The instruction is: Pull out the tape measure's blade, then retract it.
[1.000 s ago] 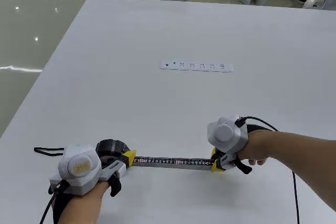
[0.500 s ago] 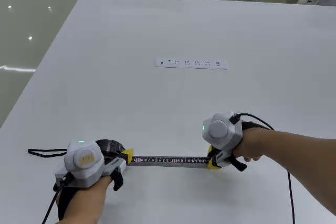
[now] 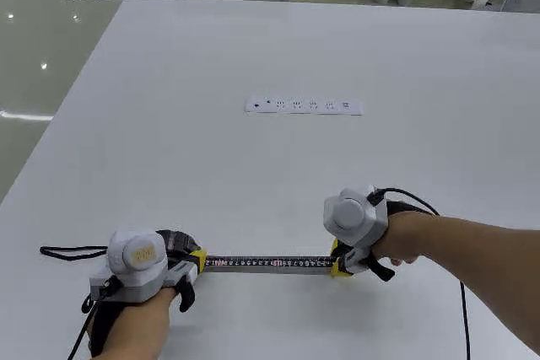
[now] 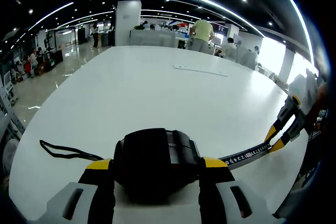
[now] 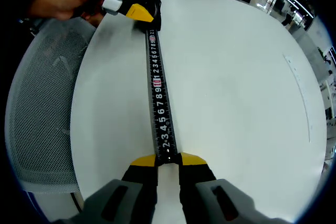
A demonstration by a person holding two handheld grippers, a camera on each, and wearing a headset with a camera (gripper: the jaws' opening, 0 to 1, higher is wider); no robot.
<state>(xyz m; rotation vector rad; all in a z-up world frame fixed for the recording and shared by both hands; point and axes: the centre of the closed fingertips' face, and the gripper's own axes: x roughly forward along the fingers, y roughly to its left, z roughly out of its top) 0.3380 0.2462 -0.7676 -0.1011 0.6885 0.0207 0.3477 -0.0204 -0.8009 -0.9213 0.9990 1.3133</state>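
A black tape measure case [image 4: 155,160] lies on the white table, clamped between the yellow-tipped jaws of my left gripper [image 3: 187,260]. Its wrist strap [image 3: 63,252] trails off to the left. The dark blade [image 3: 270,263] with white numbers runs flat over the table from the case [image 5: 149,10] to my right gripper [image 3: 340,265]. That gripper [image 5: 168,159] is shut on the blade's [image 5: 159,90] end, pinching it near the lowest numbers. In the left gripper view the blade [image 4: 244,156] leads off right to the other gripper [image 4: 284,129].
A white power strip [image 3: 304,106] lies flat mid-table, well beyond the tape. The table's left edge [image 3: 51,128] drops to a glossy floor. A grey mesh chair back [image 5: 39,108] stands by the near edge. People stand far across the room [image 4: 202,35].
The span of blade between the two grippers has shortened a little, and my right gripper sits closer to the case than a second ago. The head view has shifted slightly.
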